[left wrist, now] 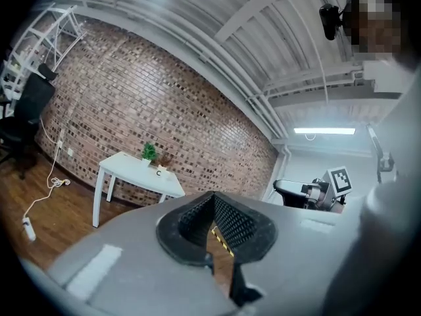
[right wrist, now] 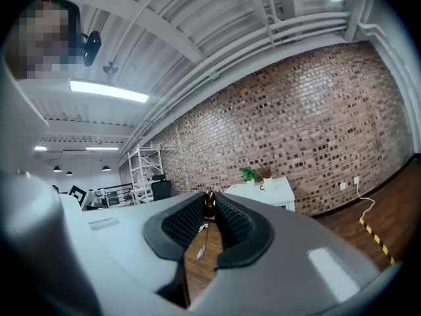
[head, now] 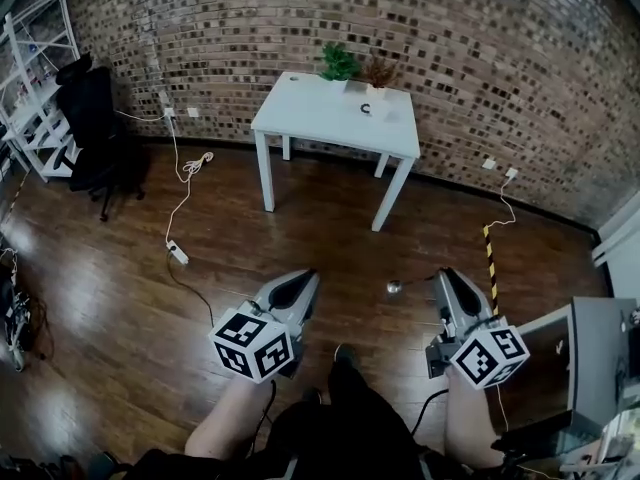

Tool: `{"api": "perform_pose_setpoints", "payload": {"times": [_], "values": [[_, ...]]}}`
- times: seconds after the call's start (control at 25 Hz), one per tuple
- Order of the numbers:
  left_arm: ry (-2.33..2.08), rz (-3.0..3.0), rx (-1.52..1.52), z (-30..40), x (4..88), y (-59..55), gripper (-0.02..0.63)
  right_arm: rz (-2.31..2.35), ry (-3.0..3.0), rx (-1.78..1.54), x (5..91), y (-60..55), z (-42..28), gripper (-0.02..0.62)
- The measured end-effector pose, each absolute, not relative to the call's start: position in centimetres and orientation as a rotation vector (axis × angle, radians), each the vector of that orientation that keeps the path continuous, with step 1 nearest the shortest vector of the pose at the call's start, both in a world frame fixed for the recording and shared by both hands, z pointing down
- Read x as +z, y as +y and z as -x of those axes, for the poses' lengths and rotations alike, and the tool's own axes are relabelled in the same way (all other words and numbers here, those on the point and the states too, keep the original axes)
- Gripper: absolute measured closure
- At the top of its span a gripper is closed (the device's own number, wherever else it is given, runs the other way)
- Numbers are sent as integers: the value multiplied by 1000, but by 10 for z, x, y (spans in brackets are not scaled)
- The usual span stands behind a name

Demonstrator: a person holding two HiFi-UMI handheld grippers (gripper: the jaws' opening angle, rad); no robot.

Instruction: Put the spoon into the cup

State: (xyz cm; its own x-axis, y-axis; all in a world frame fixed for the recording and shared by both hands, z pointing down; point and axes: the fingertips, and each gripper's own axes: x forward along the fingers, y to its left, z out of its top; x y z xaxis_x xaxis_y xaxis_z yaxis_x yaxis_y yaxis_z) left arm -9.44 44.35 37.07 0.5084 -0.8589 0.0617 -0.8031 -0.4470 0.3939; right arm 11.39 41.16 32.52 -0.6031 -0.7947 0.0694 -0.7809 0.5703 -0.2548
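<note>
Spoon in the right gripper, cup far off on the table

The person stands on the wood floor (head: 120, 308), well apart from the white table (head: 320, 118) by the far brick wall. The right gripper (head: 443, 276) is clamped on the spoon (head: 393, 287). Its tips pinch the handle, and the bowl sticks out to the left, over the floor. In the right gripper view only a dark bit of the spoon shows at the tips. The left gripper (head: 306, 280) has its jaws together with nothing between them. Both grippers point level toward the far wall. The cup (head: 366, 109) is a small dark thing on the table's far right part, just in front of two plants (head: 340, 63). A white cord (head: 185, 193) lies on the floor left of the table.
</note>
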Motion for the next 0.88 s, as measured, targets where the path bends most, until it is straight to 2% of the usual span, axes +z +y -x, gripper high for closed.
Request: {"api": "perform_pose_setpoints", "payload": {"times": [0.48, 0.88], "values": [[-1454, -2369, -149, 127, 366, 375, 612, 1290, 2737, -451, 330, 328, -80, 540], [-1396, -2418, -98, 104, 360, 252, 612, 1330, 2674, -478, 333, 209, -101, 540]]}}
